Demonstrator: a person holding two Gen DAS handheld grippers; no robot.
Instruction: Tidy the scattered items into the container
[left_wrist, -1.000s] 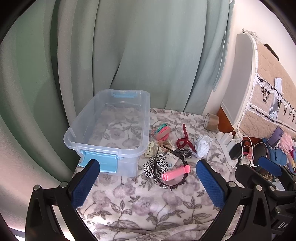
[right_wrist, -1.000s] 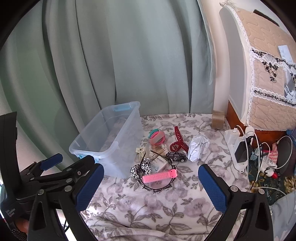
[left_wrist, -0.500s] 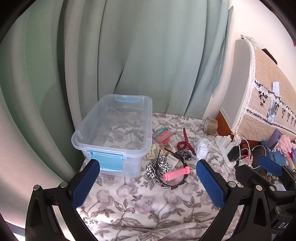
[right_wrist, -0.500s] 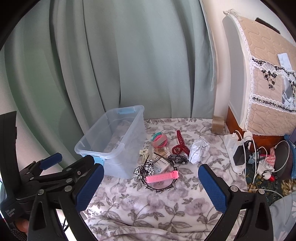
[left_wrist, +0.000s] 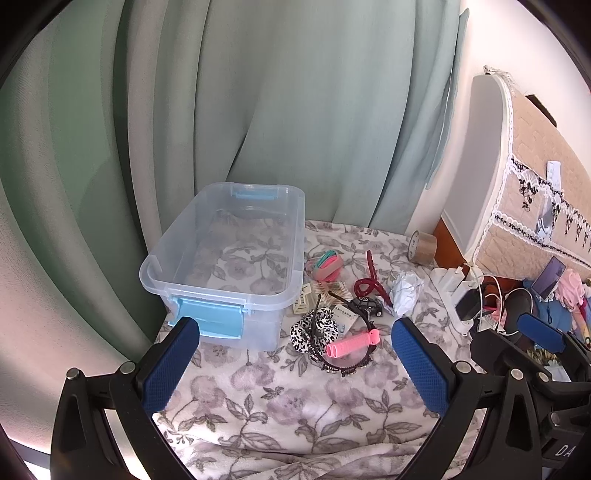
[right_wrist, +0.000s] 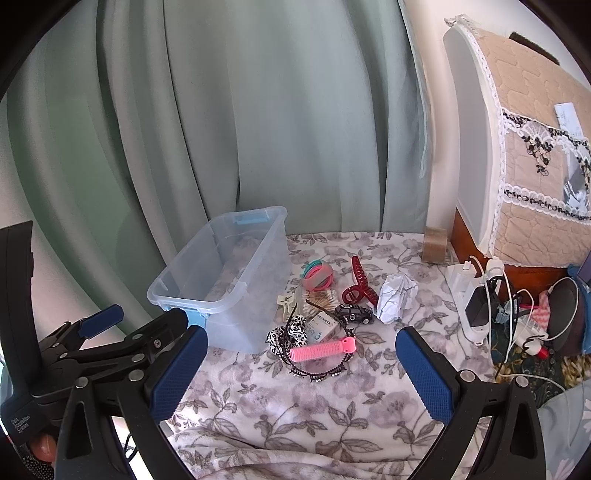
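A clear plastic bin (left_wrist: 173, 258) (right_wrist: 173, 284) with blue latches stands on the flowered blanket, nothing inside. To its right lies a heap: pink hair roller (left_wrist: 352, 343) (right_wrist: 323, 349), leopard scrunchie (left_wrist: 314, 330) (right_wrist: 286, 332), black headband (right_wrist: 317, 371), red claw clip (left_wrist: 369, 284) (right_wrist: 360, 284), hair ties (left_wrist: 327, 264) (right_wrist: 317, 275), toy car (left_wrist: 369, 304) (right_wrist: 354, 313), crumpled paper (left_wrist: 406, 288) (right_wrist: 397, 295). My left gripper (left_wrist: 295, 365) and right gripper (right_wrist: 301, 373) hover open, short of the heap, holding nothing.
Green curtains hang behind the bin. A tape roll (left_wrist: 423, 248) (right_wrist: 435, 244) sits at the blanket's far right corner. A power strip with chargers and cables (right_wrist: 476, 302) crowds the right side beside a cloth-covered appliance (right_wrist: 517, 155). A cream clip (right_wrist: 286, 304) lies by the bin.
Both grippers have pulled back and risen, so the bin and heap look smaller and farther. Nothing on the blanket has moved.
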